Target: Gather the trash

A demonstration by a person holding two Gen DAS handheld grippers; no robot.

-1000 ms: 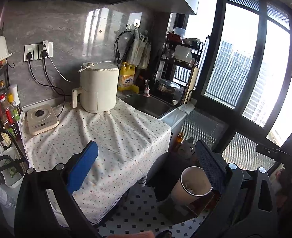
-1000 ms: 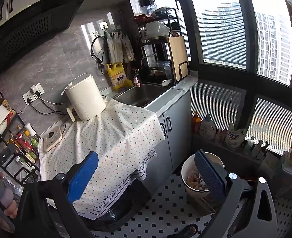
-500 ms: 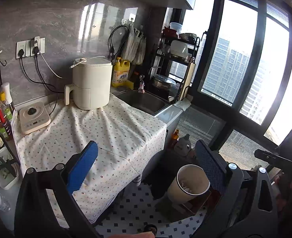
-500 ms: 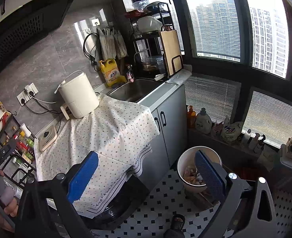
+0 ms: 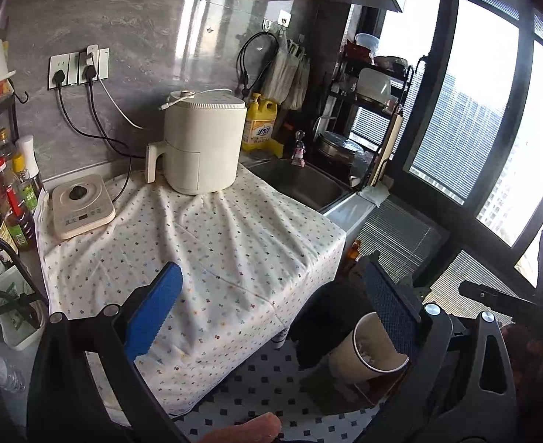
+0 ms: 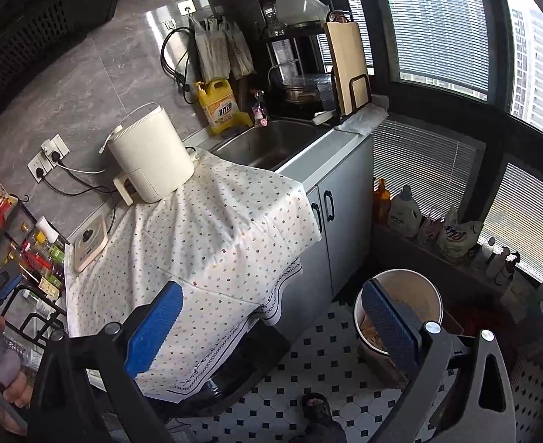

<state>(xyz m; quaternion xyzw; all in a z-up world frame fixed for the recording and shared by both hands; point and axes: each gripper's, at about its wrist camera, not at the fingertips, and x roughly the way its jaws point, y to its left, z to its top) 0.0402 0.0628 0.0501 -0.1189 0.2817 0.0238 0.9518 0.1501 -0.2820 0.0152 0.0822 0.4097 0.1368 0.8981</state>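
**Both grippers empty above the covered counter, bin on the floor**

Since a second ago both cameras have drawn closer to the counter, and the air fryer (image 5: pixel 201 144) fills more of the left wrist view. Each tool is spread wide with nothing between its blue pads: the left gripper (image 5: pixel 271 312) hangs over the near edge of the spotted cloth (image 5: pixel 212 243), the right gripper (image 6: pixel 271 313) over the same cloth's hanging corner.

Landmark: the air fryer, standing on the cloth by the wall.

- Trash bin (image 6: pixel 404 302): a pale round bucket on the tiled floor (image 6: pixel 301 369), well below and to the right of the fryer, beside the grey cabinet doors (image 6: pixel 330 217). Crumpled scraps lie in it; the right gripper's right pad covers part of its mouth. In the left wrist view its rim is half hidden the same way.
- Sink (image 6: pixel 267 144): just right of the fryer, its basin looks bare.
- Yellow detergent jug (image 5: pixel 258 125): behind the fryer's right side, against the wall.
- Small cooker plate (image 5: pixel 81 206): left of the fryer, on the cloth.
- Bottle rack (image 5: pixel 5 199): further left, cut off by the frame edge.

What the scraps are cannot be made out. A hand (image 6: pixel 2 380) shows at the lower left of the right wrist view, a sandalled foot (image 6: pixel 317 409) at the bottom. Tall windows run along the right.
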